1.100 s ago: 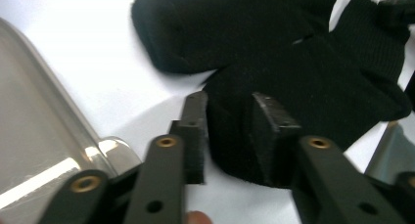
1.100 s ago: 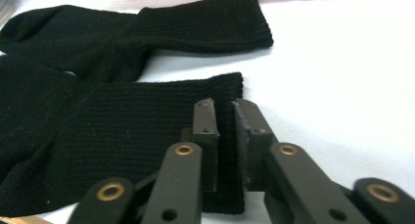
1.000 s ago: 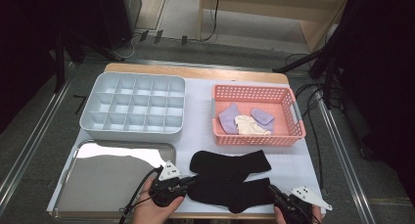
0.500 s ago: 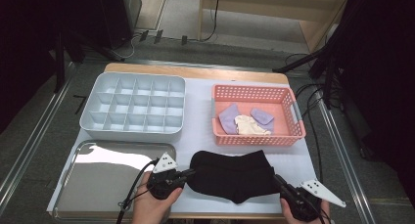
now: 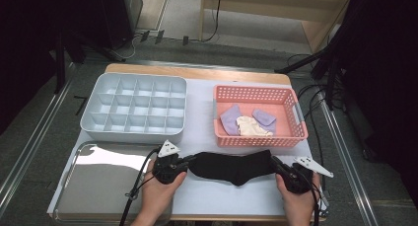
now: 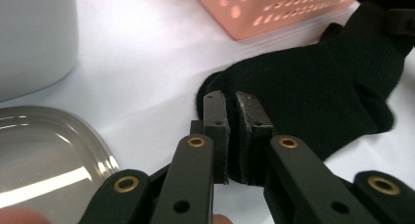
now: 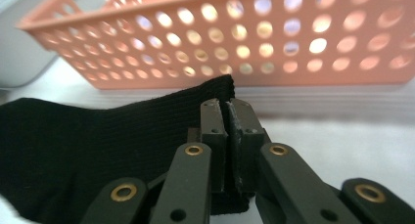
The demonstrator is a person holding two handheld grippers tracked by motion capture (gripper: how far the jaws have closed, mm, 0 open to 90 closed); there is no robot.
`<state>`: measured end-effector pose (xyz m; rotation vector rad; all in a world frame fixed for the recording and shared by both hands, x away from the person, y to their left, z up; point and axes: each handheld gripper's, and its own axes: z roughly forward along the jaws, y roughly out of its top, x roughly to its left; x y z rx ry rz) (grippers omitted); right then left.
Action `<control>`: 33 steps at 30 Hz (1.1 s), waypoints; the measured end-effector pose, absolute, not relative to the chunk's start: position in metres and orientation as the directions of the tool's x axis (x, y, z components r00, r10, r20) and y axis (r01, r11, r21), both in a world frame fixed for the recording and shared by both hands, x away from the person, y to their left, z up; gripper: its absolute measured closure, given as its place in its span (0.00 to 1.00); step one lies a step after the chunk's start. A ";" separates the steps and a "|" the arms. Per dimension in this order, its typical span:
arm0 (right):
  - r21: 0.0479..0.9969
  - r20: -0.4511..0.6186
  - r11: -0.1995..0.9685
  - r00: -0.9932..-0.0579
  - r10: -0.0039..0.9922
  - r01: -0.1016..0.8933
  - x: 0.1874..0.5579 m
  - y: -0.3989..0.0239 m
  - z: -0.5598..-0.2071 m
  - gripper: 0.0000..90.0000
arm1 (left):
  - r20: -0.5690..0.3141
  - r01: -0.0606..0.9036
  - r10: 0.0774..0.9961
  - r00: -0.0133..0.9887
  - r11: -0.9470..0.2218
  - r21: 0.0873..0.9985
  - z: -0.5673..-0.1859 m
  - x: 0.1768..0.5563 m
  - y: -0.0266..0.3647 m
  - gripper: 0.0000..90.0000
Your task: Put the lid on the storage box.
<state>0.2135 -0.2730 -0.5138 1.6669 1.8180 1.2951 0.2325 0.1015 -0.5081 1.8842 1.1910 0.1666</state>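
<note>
The black sock [image 5: 231,167] lies stretched just in front of the pink basket [image 5: 296,137], the left gripper [image 5: 190,161] and right gripper [image 5: 272,164] each pinching an end (jaws nearly shut). Folding it likely comes next, bringing both ends together.

We note a wooden bench [image 5: 197,72] covered by a white sheet [image 5: 199,117]; bare wood shows along the far edge. Four things lie directly on the sheet. Far left: a grey compartment tray [image 5: 134,106], a grid of small cells. Near left, just in front of it: a shiny metal tray [image 5: 98,181], reaching the bench's near edge. Far right: a pink perforated basket [image 5: 260,116]. Near centre, just in front of the basket: a black sock [image 5: 231,167], stretched out left to right between the metal tray and the bench's right edge.
</note>
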 end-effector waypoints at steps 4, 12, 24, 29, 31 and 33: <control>0.808 0.293 -0.122 -0.214 0.932 0.576 0.211 -0.279 -0.519 0.83 | -0.316 0.682 0.794 0.519 -0.161 0.714 -0.512 0.233 0.102 0.71; 0.781 0.332 -0.148 -0.204 0.921 0.607 0.202 -0.282 -0.527 0.74 | -0.314 0.699 0.798 0.514 -0.178 0.692 -0.513 0.231 0.091 0.57; 0.759 0.267 -0.066 -0.217 0.939 0.648 0.205 -0.260 -0.530 0.86 | -0.301 0.691 0.766 0.569 -0.247 0.679 -0.513 0.227 0.087 0.90; 0.761 0.271 -0.051 -0.246 0.931 0.646 0.191 -0.261 -0.527 0.87 | -0.321 0.688 0.741 0.589 -0.252 0.681 -0.509 0.221 0.094 0.93; 0.768 0.271 -0.044 -0.263 0.926 0.639 0.183 -0.264 -0.521 0.87 | -0.339 0.689 0.731 0.592 -0.240 0.684 -0.507 0.218 0.097 0.93; 0.778 0.275 -0.046 -0.273 0.922 0.626 0.176 -0.268 -0.515 0.87 | -0.350 0.685 0.718 0.602 -0.238 0.689 -0.503 0.213 0.100 0.93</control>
